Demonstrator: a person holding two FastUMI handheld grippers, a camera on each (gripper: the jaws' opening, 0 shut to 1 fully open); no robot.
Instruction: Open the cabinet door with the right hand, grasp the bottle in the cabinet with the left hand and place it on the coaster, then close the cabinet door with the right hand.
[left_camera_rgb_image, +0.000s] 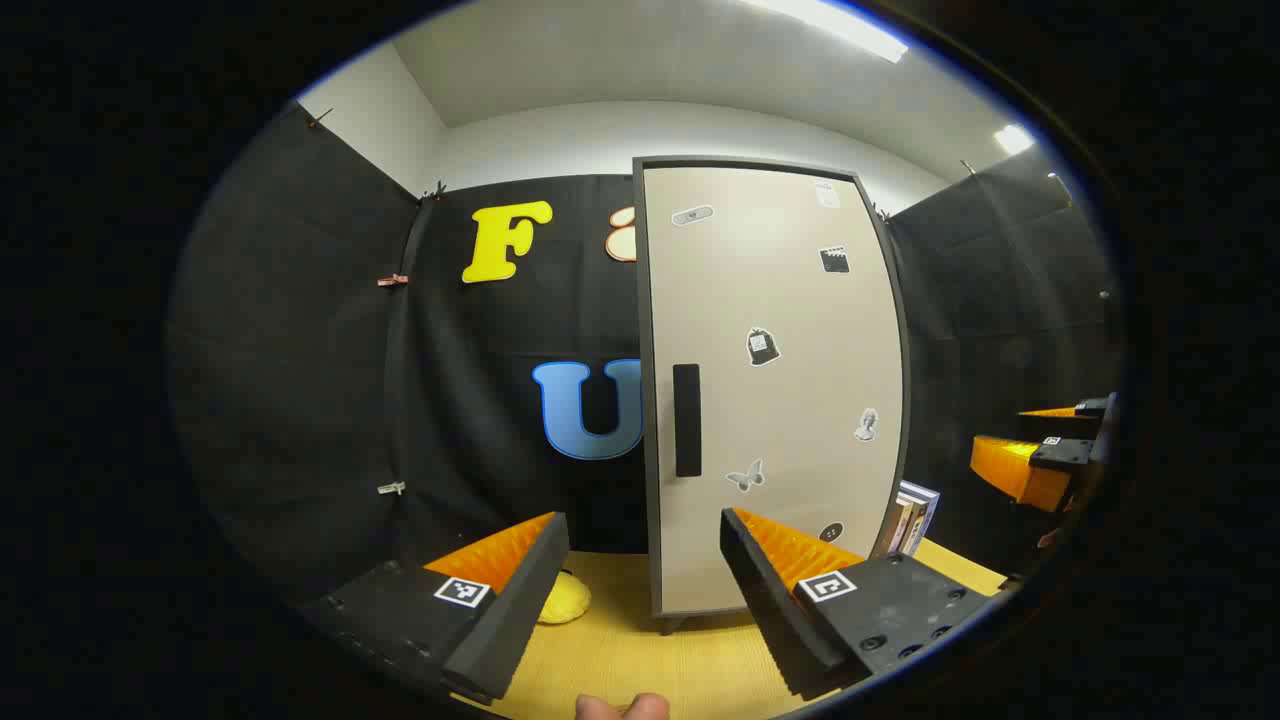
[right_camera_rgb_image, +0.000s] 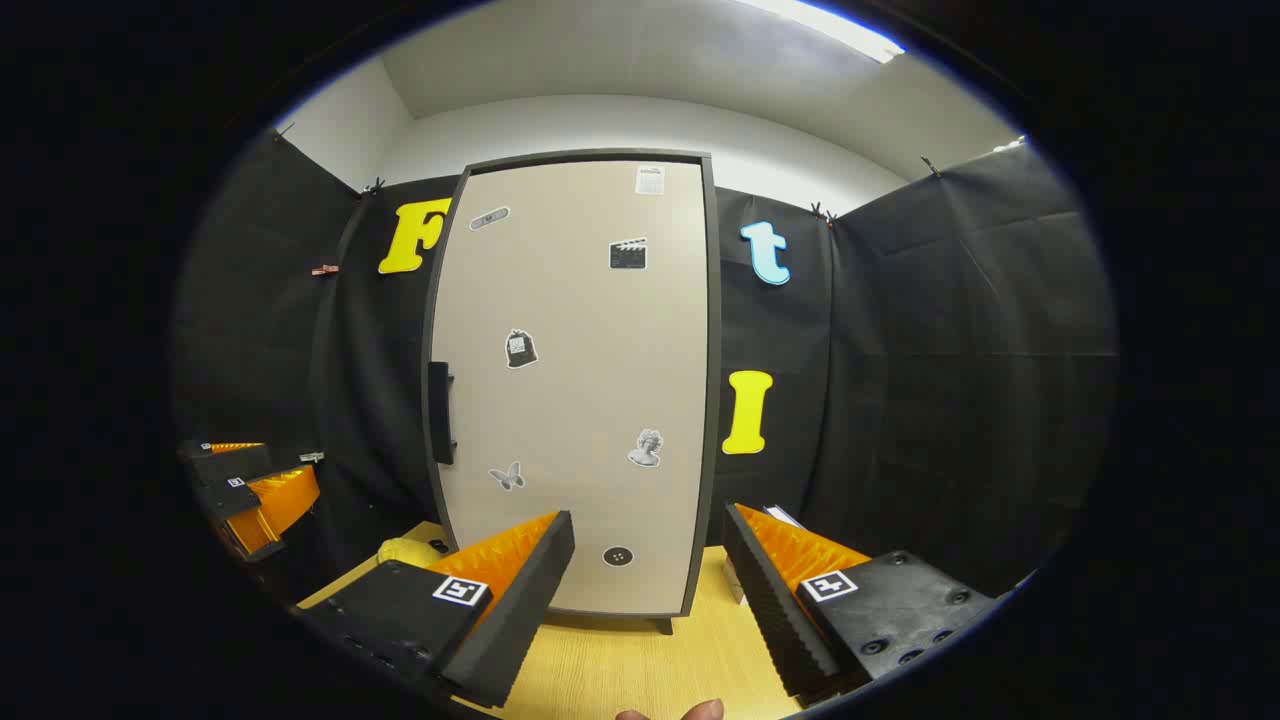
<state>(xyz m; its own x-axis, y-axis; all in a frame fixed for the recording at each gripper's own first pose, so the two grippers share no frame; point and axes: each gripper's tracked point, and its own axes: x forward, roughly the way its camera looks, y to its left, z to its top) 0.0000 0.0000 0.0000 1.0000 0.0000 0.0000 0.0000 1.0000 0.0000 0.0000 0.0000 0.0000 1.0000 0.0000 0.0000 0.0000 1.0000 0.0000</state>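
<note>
The cabinet (right_camera_rgb_image: 575, 385) stands upright on the table (right_camera_rgb_image: 620, 670), against the booth wall, books (left_camera_rgb_image: 912, 518) just beside it.

Table (left_camera_rgb_image: 640, 660): light wood-grain top, bounded behind by the black booth wall. Standing on it: one upright cabinet (left_camera_rgb_image: 770, 400) on short feet, door shut. Left of the cabinet's base: one yellow rounded object (left_camera_rgb_image: 565, 600), kind unclear. Right of the cabinet, just beside it: a few books (left_camera_rgb_image: 912, 515) standing upright.
</note>
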